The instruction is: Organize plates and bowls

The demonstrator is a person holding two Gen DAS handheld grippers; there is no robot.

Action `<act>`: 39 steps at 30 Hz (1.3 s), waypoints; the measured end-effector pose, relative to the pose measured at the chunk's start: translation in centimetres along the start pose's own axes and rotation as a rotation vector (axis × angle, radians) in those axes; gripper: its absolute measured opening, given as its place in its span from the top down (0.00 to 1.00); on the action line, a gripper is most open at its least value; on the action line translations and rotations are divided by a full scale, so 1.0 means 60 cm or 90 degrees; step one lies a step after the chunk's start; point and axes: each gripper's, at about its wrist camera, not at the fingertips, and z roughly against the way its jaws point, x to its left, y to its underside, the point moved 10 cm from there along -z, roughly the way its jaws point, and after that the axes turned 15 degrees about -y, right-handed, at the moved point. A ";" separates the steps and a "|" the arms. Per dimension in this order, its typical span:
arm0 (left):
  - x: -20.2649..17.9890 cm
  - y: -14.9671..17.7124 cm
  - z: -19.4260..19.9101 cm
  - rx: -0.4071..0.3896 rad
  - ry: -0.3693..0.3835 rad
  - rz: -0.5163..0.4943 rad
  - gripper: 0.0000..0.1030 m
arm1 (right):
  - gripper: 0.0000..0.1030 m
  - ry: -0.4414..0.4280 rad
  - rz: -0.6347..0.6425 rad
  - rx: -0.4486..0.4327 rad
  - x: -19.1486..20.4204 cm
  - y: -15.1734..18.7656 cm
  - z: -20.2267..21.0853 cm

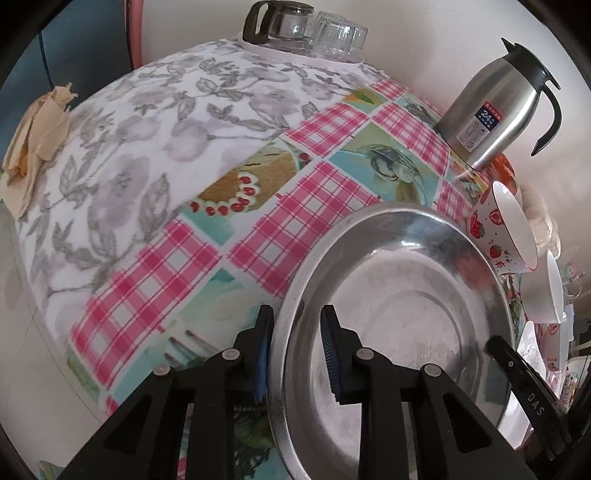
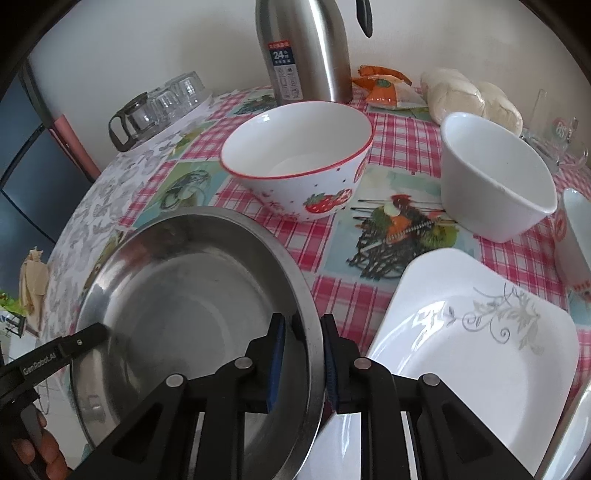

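Note:
A round steel basin (image 1: 388, 295) (image 2: 192, 295) lies on the checked tablecloth. My left gripper (image 1: 297, 314) is shut on its left rim, one pad outside and one inside. My right gripper (image 2: 302, 319) is shut on the opposite rim in the same way. Beyond the basin stands a strawberry-print bowl (image 2: 295, 158) (image 1: 495, 229), upright. To the right of that is a plain white bowl (image 2: 495, 177). A square white plate (image 2: 472, 350) with a grey flower print lies to the right of the basin, close to my right gripper.
A steel thermos jug (image 2: 306, 51) (image 1: 491, 110) stands at the back. A glass pot and upturned glasses (image 1: 295, 26) sit at the far left corner. Bagged buns (image 2: 472, 96), an orange packet (image 2: 384, 85) and a glass mug (image 2: 561, 140) line the back right. Crumpled paper (image 1: 37, 129) lies at the left table edge.

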 end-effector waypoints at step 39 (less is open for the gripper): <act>-0.247 0.022 0.284 -0.115 0.051 -0.135 0.74 | 0.77 -0.074 -0.114 -0.242 -0.146 -0.018 0.338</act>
